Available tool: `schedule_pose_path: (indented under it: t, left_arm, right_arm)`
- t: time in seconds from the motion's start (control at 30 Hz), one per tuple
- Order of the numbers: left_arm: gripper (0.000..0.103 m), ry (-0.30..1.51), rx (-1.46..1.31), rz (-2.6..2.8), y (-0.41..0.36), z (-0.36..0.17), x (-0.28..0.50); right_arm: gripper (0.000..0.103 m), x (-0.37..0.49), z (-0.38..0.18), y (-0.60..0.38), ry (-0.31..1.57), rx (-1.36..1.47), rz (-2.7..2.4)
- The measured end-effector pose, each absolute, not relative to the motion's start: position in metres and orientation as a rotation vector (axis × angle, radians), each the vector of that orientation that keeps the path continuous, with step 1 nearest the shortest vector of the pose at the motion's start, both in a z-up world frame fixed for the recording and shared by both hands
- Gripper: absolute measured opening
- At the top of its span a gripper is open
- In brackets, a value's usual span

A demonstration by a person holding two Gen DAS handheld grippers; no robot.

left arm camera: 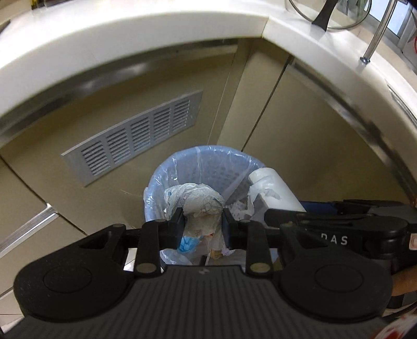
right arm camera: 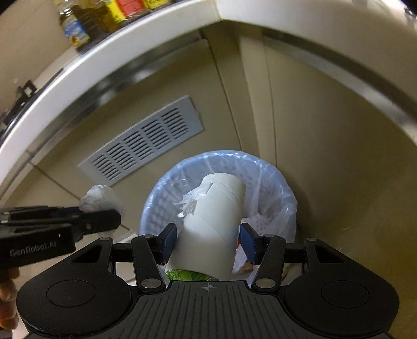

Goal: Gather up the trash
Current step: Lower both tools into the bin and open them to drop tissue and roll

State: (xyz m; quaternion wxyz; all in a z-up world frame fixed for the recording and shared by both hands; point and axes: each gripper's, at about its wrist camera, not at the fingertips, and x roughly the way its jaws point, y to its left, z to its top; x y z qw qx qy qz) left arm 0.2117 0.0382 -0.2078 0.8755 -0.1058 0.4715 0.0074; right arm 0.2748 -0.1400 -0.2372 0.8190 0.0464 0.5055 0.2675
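A blue basket bin (left arm camera: 208, 156) with a clear liner stands on the floor in the cabinet corner; it also shows in the right wrist view (right arm camera: 271, 172). My left gripper (left arm camera: 202, 221) is shut on a crumpled wad of paper and plastic (left arm camera: 200, 200), held over the bin's near left part. My right gripper (right arm camera: 207, 241) is shut on a white cardboard tube (right arm camera: 216, 221) with torn tissue at its top, held over the bin. The tube (left arm camera: 273, 187) and right gripper show at the right of the left wrist view. Trash lies in the bin.
Beige cabinet doors with a grey vent grille (left arm camera: 135, 135) stand behind the bin. A white countertop (left arm camera: 130, 36) overhangs above, with a glass lid (left arm camera: 328, 13) on it. Bottles (right arm camera: 75, 28) stand on the counter at left. Tiled floor lies beside the bin.
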Motion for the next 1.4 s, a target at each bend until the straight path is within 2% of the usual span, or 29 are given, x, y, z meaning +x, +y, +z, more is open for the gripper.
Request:
schedule_pose_path:
  t: [0.57,1.17,1.33,1.4]
  left_arm:
    - [0.027,1.02,-0.203,-0.012,0.034,-0.25,0.239]
    - [0.027,1.056,-0.19,-0.07,0.022,-0.265,0.255]
    - [0.03,1.075,-0.181,-0.09,0.019,-0.273,0.26]
    - [0.034,1.076,-0.177,-0.093,0.018,-0.275,0.261]
  right_arm:
    - [0.053,0.312,-0.292,-0.135,1.097,0.197,0.503]
    - [0.053,0.302,-0.284,-0.159,1.112,0.171,0.436]
    - [0.053,0.302,-0.285,-0.164,1.115,0.184,0.433]
    - [0.053,0.303,-0.285,-0.166,1.117,0.188,0.433]
